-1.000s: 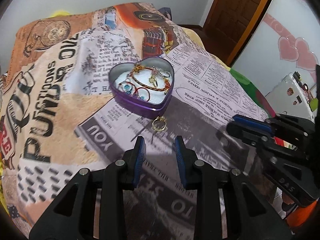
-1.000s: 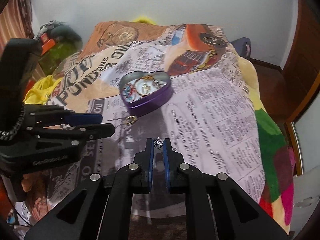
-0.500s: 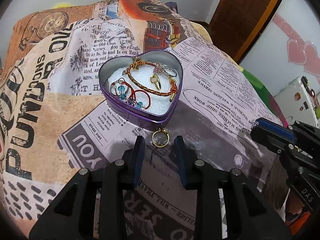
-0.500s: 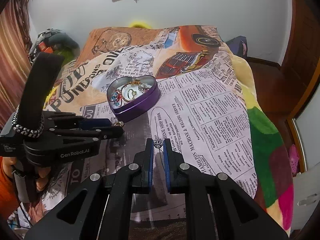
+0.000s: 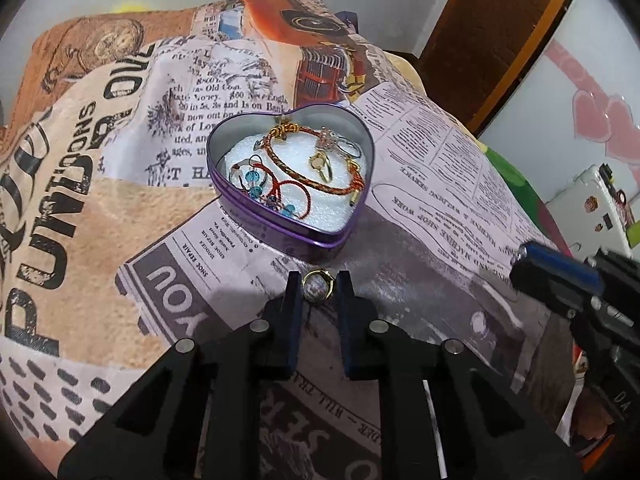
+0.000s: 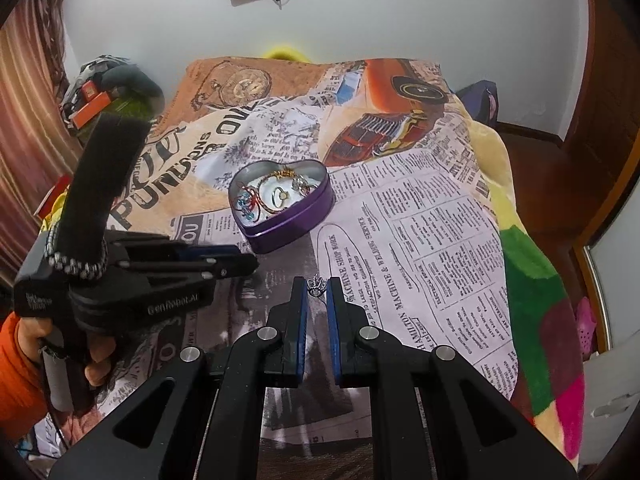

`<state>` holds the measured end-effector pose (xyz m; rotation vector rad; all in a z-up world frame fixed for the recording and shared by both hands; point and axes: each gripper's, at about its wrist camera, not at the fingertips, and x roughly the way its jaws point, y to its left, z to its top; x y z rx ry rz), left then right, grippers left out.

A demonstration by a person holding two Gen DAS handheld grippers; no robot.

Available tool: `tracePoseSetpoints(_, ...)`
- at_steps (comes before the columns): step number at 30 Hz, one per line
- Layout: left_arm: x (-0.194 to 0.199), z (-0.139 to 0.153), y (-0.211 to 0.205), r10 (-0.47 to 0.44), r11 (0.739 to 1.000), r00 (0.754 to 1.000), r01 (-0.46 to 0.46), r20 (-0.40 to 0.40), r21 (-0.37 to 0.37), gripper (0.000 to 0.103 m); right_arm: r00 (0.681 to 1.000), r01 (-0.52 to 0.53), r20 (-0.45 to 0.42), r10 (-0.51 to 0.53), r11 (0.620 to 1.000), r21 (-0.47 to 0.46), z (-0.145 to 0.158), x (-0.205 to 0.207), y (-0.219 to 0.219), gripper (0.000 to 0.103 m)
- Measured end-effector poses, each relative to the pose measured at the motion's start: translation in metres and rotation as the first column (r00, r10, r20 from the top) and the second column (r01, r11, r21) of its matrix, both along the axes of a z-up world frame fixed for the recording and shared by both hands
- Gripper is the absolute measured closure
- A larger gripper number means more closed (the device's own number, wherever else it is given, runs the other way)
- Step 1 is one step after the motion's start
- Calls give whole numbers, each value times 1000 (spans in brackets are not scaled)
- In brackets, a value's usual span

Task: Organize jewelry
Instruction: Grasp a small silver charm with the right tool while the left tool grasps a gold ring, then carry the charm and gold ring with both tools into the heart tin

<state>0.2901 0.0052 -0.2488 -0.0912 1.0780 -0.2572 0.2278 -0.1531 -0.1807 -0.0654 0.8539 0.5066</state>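
A purple heart-shaped tin [image 5: 280,224] sits on the newspaper-print blanket and holds bracelets, rings and blue-bead earrings on white foam; it also shows in the right wrist view [image 6: 296,220]. A gold ring [image 5: 318,283] lies on the blanket just in front of the tin. My left gripper [image 5: 318,285] is open, its tips on either side of that ring. My right gripper [image 6: 316,289] is shut on a small silver ring [image 6: 316,285], held above the blanket to the right of the left gripper [image 6: 240,264].
The blanket [image 5: 100,208] covers a bed that drops off on the right toward a wooden door [image 5: 492,32] and a white cabinet [image 5: 600,200]. Clutter lies at the far left beside a curtain [image 6: 24,128].
My left gripper has moved forward so its open jaws now straddle the gold ring. My right gripper has lifted and pulled back with the silver ring.
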Motion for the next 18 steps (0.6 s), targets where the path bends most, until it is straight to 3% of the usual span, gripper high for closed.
tracePoseSetpoints(1, -2, 2, -1, -6, 1000, 1000, 6, 6, 2, 99, 1000, 0, 2, 0, 1000, -1, 1, 0, 1, 94)
tracePoseSetpoints(7, -14, 5, 4, -1, 1000, 1000, 2, 13, -7, 103, 1000, 3, 16, -3, 1000, -10, 8, 0, 3, 94)
tracePoseSetpoints(14, -25, 16, 13, 2, 1000, 999, -3, 49, 13, 103, 1000, 4, 31, -3, 1000, -13, 14, 0, 8, 94)
tracePoseSetpoints(18, -23, 19, 12, -26, 996, 998, 21, 56, 84, 99, 999, 2, 34, -2, 1000, -12, 14, 1, 11, 94)
